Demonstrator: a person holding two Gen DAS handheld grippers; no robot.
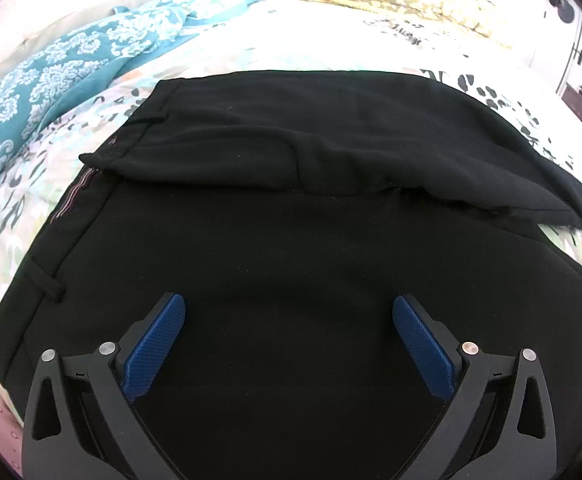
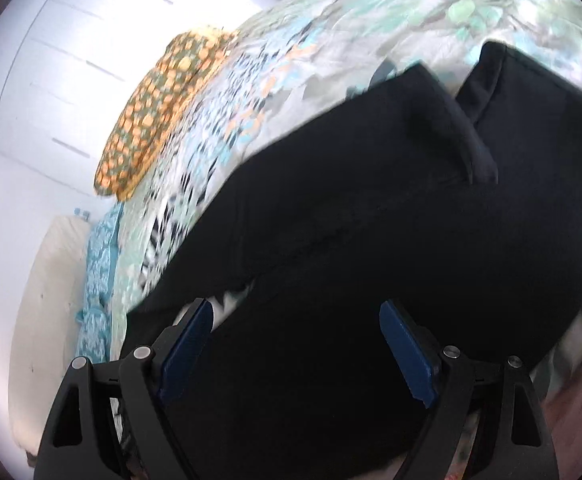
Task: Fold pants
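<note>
**One pair of black pants lying on a patterned bedspread**

One pair of black pants (image 1: 291, 220) is lying across the bed, with a layer of its own cloth doubled over the far half, so that a fold edge is running across the middle in the left wrist view. The waistband with its belt loop (image 1: 45, 284) is showing along the left side there. In the right wrist view the same pants (image 2: 391, 220) are filling the lower centre, somewhat blurred, with two leg ends pointing toward the upper right.

The left gripper (image 1: 289, 312) is hovering over the near part of the cloth, jaws spread wide with nothing between the blue pads. The right gripper (image 2: 297, 316) is likewise gaping wide above the dark cloth; whether its pads are touching the fabric cannot be told.

Beneath the pants, a floral bedspread (image 1: 331, 40) is covering the bed. A teal patterned pillow (image 1: 51, 72) is lying at the far left, well apart from the pants, and an orange-dotted pillow (image 2: 163, 116) is resting near the bed's far edge. White panelled doors (image 2: 71, 60) are standing beyond.
</note>
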